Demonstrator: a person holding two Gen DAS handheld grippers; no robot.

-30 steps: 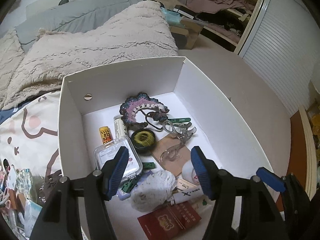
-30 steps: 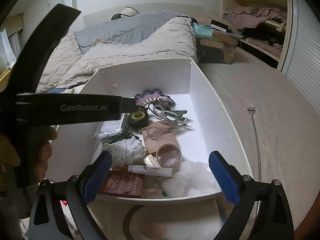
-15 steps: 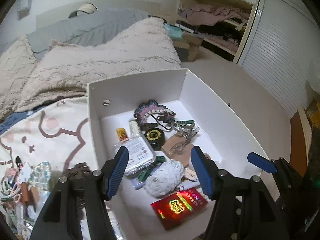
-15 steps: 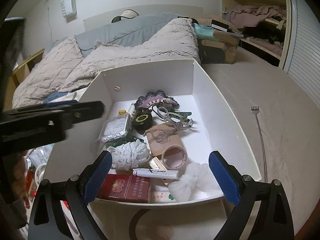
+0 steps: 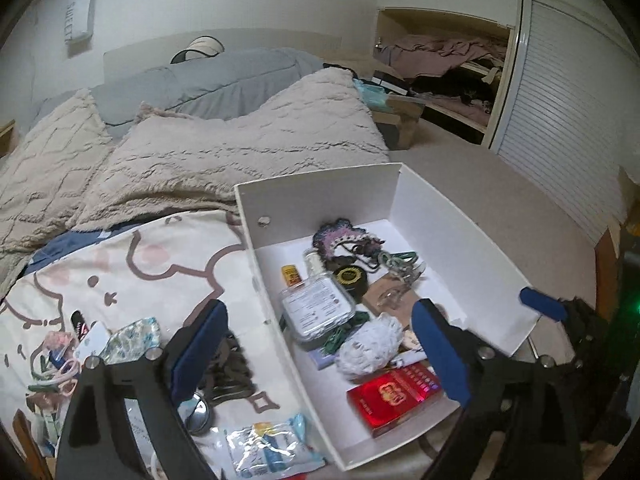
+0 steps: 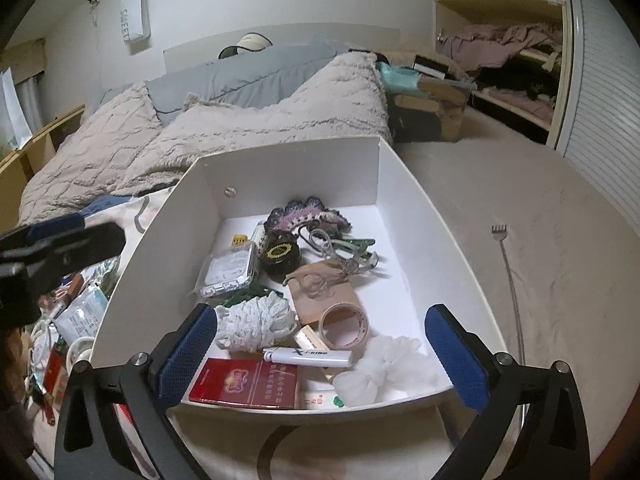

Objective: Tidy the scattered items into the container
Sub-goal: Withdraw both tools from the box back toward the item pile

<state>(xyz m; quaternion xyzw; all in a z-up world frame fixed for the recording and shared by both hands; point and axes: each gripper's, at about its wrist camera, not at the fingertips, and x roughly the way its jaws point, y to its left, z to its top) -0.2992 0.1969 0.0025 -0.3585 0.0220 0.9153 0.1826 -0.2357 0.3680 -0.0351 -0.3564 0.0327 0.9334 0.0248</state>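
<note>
A white box (image 5: 320, 196) (image 6: 288, 168) stands on the bed and holds several items: a red packet (image 5: 394, 396) (image 6: 244, 384), a white lighter (image 6: 308, 356), a tape roll (image 6: 344, 324), a white yarn ball (image 5: 370, 346) (image 6: 256, 320), a clear case (image 5: 316, 306). Loose items lie left of the box on the cartoon-print sheet: a dark strap bundle (image 5: 230, 372), a blue-white packet (image 5: 268, 446), a patterned pouch (image 5: 132, 340), hair ties (image 5: 56, 368). My left gripper (image 5: 318, 350) is open and empty over the box's left wall. My right gripper (image 6: 320, 352) is open and empty above the box's near end.
A beige quilt (image 5: 240, 140) and grey pillow (image 5: 224, 76) lie behind the box. A metal back-scratcher (image 6: 510, 280) lies on the beige cover to the right. An open closet (image 5: 444, 80) and a louvred door (image 5: 568, 104) stand at the far right.
My left gripper has pulled back and swung left, so the box moved right in its view and the loose items on the sheet came into sight. The right gripper barely moved.
</note>
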